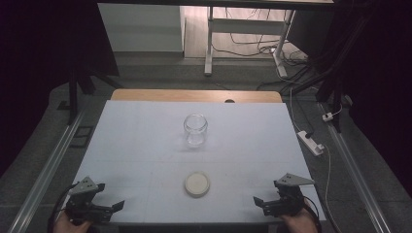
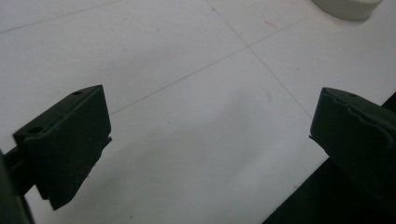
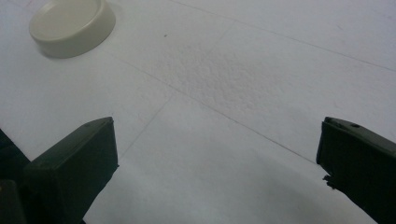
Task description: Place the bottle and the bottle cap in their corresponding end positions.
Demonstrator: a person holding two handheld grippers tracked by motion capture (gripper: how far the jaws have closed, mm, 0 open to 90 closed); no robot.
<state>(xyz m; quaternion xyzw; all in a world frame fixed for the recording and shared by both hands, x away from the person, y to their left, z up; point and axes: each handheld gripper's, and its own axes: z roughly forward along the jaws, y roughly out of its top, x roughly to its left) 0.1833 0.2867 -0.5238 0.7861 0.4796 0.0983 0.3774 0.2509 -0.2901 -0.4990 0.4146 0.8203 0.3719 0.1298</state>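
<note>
A white bench (image 1: 145,145) carries everything, its far edge showing bare wood. An empty clear glass jar (image 1: 195,129) stands upright near the bench's middle, without a lid. A round cream lid (image 1: 197,184) lies flat on the bench nearer the person, well apart from the jar and roughly between the two claws. The left claw (image 1: 111,196) sits at the near left corner with its jaws spread wide and nothing between them. The right claw (image 1: 265,200) sits at the near right corner, likewise gaping and empty above bare bench.
</note>
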